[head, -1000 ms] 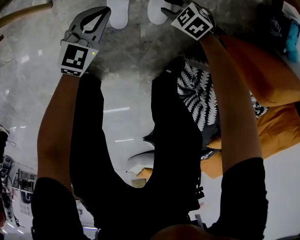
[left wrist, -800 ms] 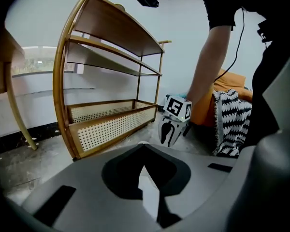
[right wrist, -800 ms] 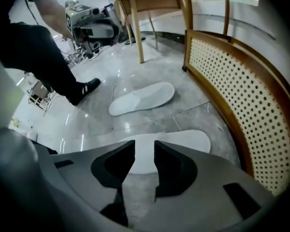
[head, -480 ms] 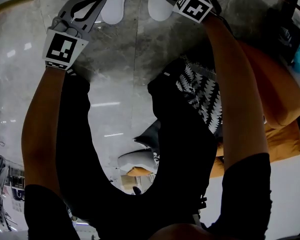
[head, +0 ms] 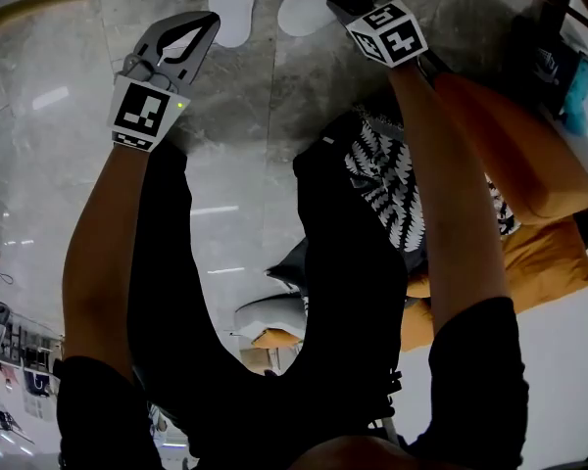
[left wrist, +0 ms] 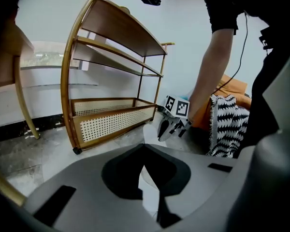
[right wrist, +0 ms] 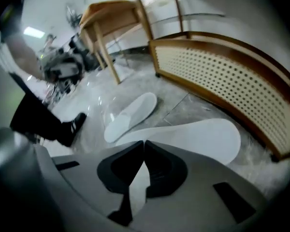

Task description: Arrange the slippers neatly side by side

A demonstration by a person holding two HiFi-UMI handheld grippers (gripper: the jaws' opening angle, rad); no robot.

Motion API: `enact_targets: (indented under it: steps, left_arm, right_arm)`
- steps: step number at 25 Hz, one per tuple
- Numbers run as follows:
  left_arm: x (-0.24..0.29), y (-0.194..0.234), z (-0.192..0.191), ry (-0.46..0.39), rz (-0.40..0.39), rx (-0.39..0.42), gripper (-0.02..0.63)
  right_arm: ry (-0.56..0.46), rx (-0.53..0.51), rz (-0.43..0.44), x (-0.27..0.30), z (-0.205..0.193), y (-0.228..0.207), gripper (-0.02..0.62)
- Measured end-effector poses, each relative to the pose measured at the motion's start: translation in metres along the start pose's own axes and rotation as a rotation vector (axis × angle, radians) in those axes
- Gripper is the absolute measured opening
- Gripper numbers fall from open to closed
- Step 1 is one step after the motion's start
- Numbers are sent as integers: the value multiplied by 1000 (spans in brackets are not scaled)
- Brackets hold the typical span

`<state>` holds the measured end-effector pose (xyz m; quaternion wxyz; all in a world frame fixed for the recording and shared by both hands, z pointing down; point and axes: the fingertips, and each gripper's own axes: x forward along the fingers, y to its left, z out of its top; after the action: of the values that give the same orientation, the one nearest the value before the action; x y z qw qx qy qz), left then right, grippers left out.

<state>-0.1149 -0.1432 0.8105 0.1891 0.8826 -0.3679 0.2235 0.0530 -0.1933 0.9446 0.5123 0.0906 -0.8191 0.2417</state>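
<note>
Right fingers (right wrist: 122, 166) pinching slipper (right wrist: 198, 137), left fingers (left wrist: 122, 175) closed

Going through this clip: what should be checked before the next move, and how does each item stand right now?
1. Right gripper has hold of the near slipper: its jaws look closed on the slipper's edge. Ok.
2. Left gripper is free: jaws together with nothing between them. Ok.
3. Slippers are side by side: the near slipper lies at an angle to the far slipper. Not ok.
4. Near slipper is off the shelf: a strip of floor shows between them. Ok.
5. The bystander's shoe is away from both slippers. Ok.
</note>
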Motion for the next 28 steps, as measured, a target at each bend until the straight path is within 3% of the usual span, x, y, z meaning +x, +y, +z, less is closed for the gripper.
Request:
enact_targets:
  steps: [9, 17, 22, 28]
  left_arm:
    - [-36, -8, 30, 1, -16, -47, 15]
    - [-47, 6, 30, -19, -47, -41, 15]
    - [-47, 20, 17, -15, -64, -19, 15]
    - [-54, 33, -8, 0, -105, 2, 15]
  right_arm:
    - [-593, 1079, -133, -48, 26, 5, 34]
    - [-1091, 1909, -273, -37, 2, 5, 34]
    - [-1237, 2175, -329, 2, -11, 16, 34]
    - [-1314, 2208, -318, 47, -5, 10, 34]
